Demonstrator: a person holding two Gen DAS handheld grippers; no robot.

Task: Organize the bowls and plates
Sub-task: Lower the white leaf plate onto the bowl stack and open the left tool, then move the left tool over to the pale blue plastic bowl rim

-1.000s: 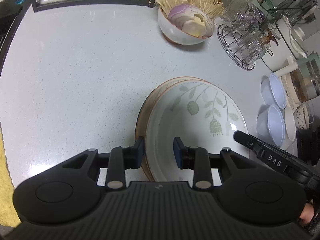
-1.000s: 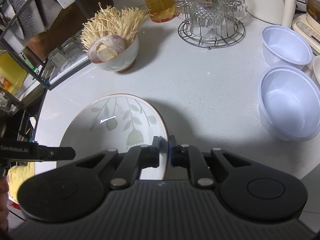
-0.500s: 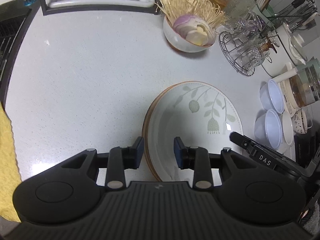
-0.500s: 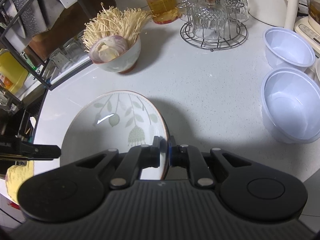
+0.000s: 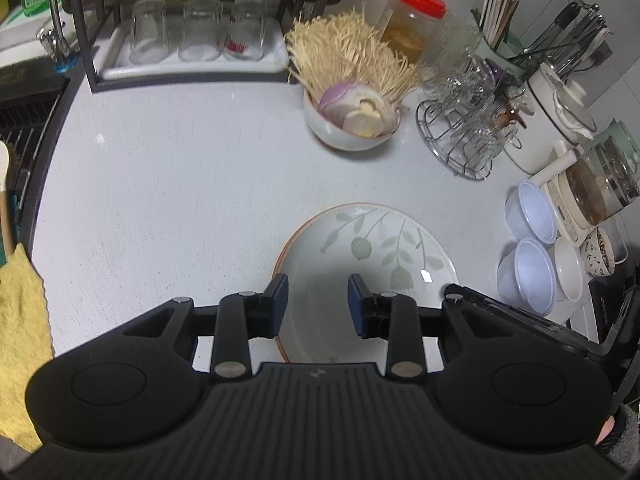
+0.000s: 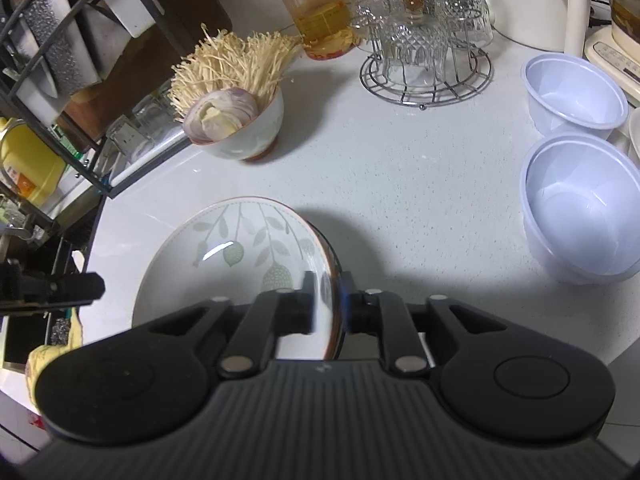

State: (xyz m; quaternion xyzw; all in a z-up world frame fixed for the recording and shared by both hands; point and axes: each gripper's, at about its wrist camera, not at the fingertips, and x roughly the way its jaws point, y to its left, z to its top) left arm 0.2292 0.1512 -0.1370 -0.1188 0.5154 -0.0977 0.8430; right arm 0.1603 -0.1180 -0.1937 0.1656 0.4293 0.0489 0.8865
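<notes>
A white plate with a green leaf pattern lies on the white counter, seemingly on a second plate whose orange edge shows at its left. My left gripper hovers open above the plate's near left rim, holding nothing. My right gripper straddles the plate's right rim; its jaws are opening and the pads stand off the rim between them. Two pale plastic bowls sit to the right. A white bowl of enoki mushrooms and onion stands behind.
A wire stand of crystal glasses, a red-lidded jar, a white kettle and a glass pot crowd the back right. A tray of upturned glasses is at the back left, a yellow cloth and the sink's edge on the left.
My right gripper's jaws have parted from the plate's rim, which they pinched before. My left gripper has risen away from the plate, still open, so more of the counter shows.
</notes>
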